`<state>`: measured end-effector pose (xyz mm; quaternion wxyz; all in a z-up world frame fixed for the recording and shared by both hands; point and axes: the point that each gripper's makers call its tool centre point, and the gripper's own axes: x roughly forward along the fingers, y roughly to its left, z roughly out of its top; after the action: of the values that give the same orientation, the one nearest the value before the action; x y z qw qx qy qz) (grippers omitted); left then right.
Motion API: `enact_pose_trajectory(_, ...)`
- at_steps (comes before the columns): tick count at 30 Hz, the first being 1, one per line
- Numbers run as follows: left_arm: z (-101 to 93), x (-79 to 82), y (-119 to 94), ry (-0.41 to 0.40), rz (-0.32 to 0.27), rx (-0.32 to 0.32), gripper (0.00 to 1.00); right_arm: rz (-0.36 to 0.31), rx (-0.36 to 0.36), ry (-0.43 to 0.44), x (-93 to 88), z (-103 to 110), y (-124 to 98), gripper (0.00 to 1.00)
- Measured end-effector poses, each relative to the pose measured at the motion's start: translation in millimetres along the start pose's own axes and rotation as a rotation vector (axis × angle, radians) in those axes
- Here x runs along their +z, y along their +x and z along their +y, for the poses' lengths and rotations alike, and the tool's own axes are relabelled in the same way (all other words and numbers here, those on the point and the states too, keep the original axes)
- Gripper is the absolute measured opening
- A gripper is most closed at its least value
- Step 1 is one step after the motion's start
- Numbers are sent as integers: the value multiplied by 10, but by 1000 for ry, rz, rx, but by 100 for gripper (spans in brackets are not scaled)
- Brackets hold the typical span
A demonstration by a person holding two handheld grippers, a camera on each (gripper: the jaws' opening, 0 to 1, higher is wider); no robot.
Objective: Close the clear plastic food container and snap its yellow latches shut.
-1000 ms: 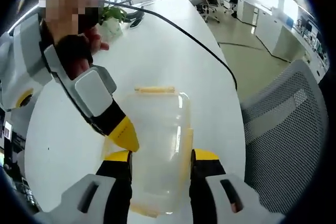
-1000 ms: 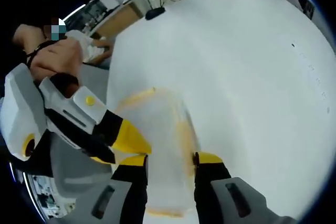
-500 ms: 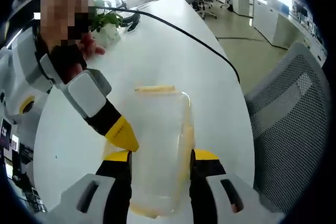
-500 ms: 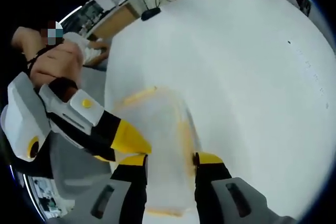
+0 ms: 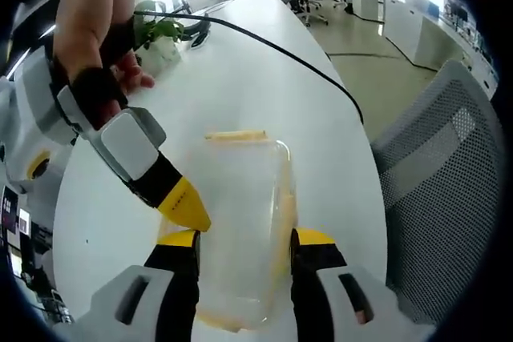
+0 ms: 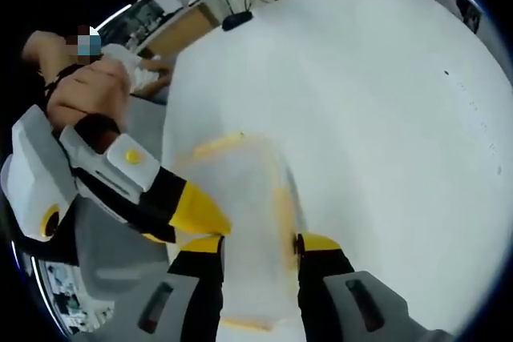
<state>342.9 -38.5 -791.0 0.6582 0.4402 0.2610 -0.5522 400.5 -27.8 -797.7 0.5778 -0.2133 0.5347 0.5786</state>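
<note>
The clear plastic container (image 5: pixel 240 198) lies on the white table (image 5: pixel 240 78) with its lid down. A yellow latch (image 5: pixel 236 135) shows at its far end and another (image 5: pixel 282 214) along its right side. My left gripper (image 5: pixel 246 238) has one jaw on each long side of the box, pressed against it. The right gripper's yellow fingertip (image 5: pixel 184 204) touches the box's left edge. In the right gripper view the container (image 6: pixel 248 222) sits between the jaws of my right gripper (image 6: pixel 260 244), with the left gripper's fingertip (image 6: pixel 196 212) at its left edge.
A black cable (image 5: pixel 296 62) crosses the table beyond the box, near a potted plant (image 5: pixel 164 34). A grey mesh chair (image 5: pixel 441 182) stands off the table's right edge. A person's hand (image 5: pixel 100 22) holds the right gripper. Wide bare tabletop (image 6: pixel 385 118) spreads to the right.
Both views have shifted slightly with the hands. The container and both grippers keep their places against each other.
</note>
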Motion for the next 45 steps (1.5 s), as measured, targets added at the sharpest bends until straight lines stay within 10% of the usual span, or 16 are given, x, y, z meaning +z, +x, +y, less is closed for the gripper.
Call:
enact_pose_trajectory(16,23,125,-147,-116,-76,-97,56,-35,-19,-49,39,84,-50,52)
enact_pose_trajectory(20,-18,87,-131,-122,-56,-140,69,-23,-27,-77,16,98,-57,56)
enact_pose_trajectory(45,124,-212,-157,-87,67,-246,81,50,-129,-211,-301,207,-98,76)
